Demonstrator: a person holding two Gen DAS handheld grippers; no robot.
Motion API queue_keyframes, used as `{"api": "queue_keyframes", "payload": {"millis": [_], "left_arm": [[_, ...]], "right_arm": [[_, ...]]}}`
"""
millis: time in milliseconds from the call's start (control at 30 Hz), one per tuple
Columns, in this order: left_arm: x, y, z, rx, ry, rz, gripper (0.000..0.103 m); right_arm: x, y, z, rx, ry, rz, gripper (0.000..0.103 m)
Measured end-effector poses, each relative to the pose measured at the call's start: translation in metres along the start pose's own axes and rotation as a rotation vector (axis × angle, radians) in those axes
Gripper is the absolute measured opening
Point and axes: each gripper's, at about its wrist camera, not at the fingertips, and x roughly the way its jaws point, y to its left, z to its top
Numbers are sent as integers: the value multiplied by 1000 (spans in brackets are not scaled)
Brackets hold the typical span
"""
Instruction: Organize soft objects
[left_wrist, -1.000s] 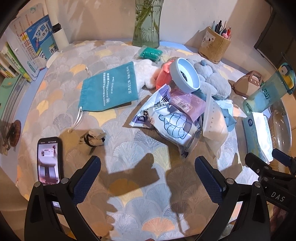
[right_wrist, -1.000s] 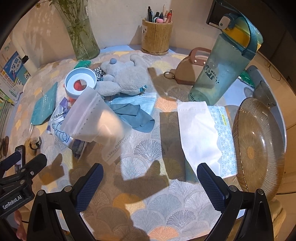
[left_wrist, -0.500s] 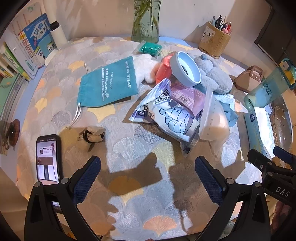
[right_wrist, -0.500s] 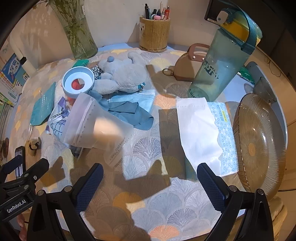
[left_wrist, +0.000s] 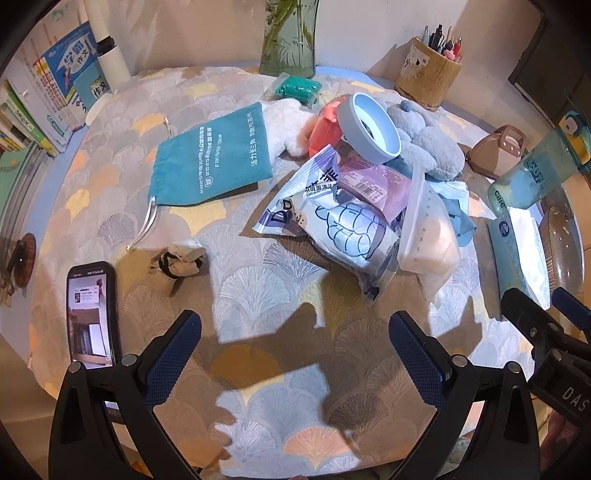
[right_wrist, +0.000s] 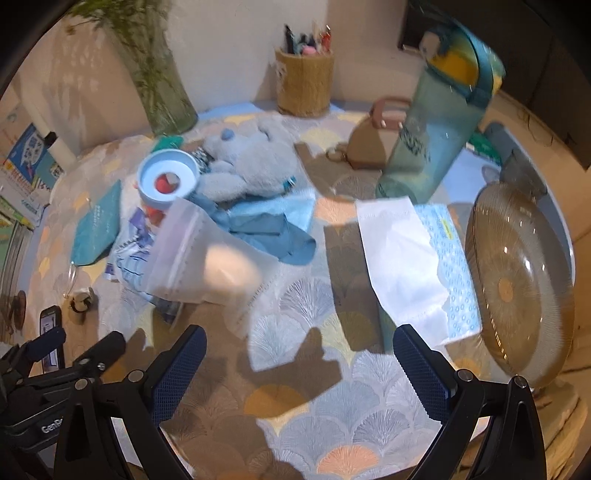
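A pile of soft things lies mid-table: a grey plush toy (left_wrist: 428, 142) (right_wrist: 251, 170), a white plush (left_wrist: 286, 123), a teal drawstring pouch (left_wrist: 214, 155) (right_wrist: 98, 229), printed plastic packets (left_wrist: 340, 225), a clear zip bag (left_wrist: 424, 236) (right_wrist: 207, 254), blue cloths and a face mask (right_wrist: 273, 225). A blue-rimmed cup (left_wrist: 371, 127) (right_wrist: 168, 181) rests on the pile. My left gripper (left_wrist: 295, 350) is open and empty above the near tablecloth. My right gripper (right_wrist: 299, 363) is open and empty, in front of the tissue pack (right_wrist: 410, 258).
A phone (left_wrist: 90, 314) lies front left, a small beige object (left_wrist: 181, 258) beside it. A water bottle (right_wrist: 436, 129), a brown pouch (right_wrist: 369, 140), a pen holder (right_wrist: 304, 83), a glass vase (left_wrist: 290, 40) and books (left_wrist: 44, 96) ring the table. A glass plate (right_wrist: 517, 284) sits right.
Both grippers have tilted and shifted slightly over the table, still open. The right wrist view is now blurred by motion. Nothing on the table has moved.
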Motion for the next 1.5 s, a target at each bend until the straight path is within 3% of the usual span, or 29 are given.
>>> {"api": "queue_keyframes", "payload": {"millis": [500,833,1500], "left_arm": [[6,16,-3,-52,18,-14,102],[7,19,-5,-52,27,-17,102],[14,22,-4,-54,40,-27,102]], "right_arm": [[13,11,-1,-39,47,80,101],[19,4,5,-15,60,50,101],[29,-2,6,16,98,80,101]]}}
